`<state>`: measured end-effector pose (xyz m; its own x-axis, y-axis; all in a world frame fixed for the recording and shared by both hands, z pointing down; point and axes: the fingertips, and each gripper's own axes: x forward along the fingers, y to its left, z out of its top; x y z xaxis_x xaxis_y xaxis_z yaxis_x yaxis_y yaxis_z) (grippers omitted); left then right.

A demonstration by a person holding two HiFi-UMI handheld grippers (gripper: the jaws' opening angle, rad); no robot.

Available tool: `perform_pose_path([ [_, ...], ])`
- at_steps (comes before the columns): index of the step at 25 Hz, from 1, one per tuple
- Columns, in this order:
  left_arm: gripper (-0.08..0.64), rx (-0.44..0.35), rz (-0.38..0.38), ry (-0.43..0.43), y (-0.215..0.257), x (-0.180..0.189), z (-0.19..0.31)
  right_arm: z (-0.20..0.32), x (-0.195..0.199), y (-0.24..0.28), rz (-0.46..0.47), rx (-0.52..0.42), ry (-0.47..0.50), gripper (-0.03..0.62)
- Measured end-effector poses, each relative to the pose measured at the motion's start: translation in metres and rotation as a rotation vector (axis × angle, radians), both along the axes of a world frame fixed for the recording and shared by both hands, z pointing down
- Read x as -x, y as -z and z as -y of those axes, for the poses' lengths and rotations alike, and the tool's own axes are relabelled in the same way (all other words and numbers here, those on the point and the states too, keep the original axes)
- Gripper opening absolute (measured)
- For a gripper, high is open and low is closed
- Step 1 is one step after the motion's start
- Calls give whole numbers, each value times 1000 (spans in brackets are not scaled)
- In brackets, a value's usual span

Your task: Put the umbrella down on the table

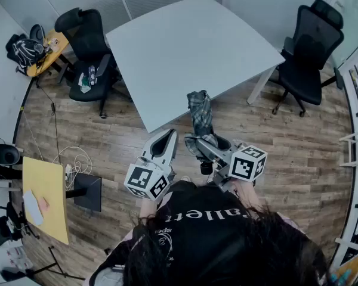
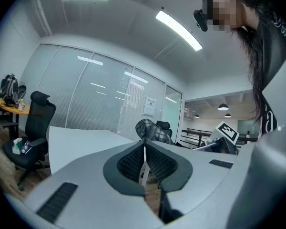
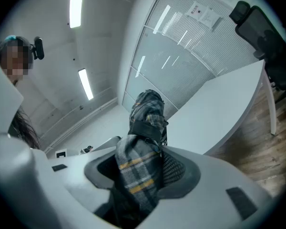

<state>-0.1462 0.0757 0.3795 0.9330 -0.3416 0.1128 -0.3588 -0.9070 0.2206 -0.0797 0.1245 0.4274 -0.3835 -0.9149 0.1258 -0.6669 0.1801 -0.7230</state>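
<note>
Wood-plank flooring (image 1: 298, 154) is seen from above in an office, and a large pale grey table (image 1: 185, 46) is set just ahead of two hand-held grippers. A black office chair (image 1: 86, 46) is placed ahead and to the left of the left gripper (image 1: 165, 137), whose jaws are brought together with nothing between them. The right gripper (image 1: 206, 148) is held just beside it, and its jaws are clamped around a folded plaid umbrella (image 1: 200, 121). The umbrella is gripped near its lower end, and its banded upper part is pointed forward, past the jaws, toward the table's near edge. Whether the umbrella touches the table cannot be told. A second black chair (image 1: 313, 46) is placed well off to the right of the right gripper.
</note>
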Motion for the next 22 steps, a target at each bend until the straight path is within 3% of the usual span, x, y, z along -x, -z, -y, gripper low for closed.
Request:
perform_pose_path([
  [22,29,2,-4,12,2,-24,-26,-30,-25,1,27,-7,-4,210],
])
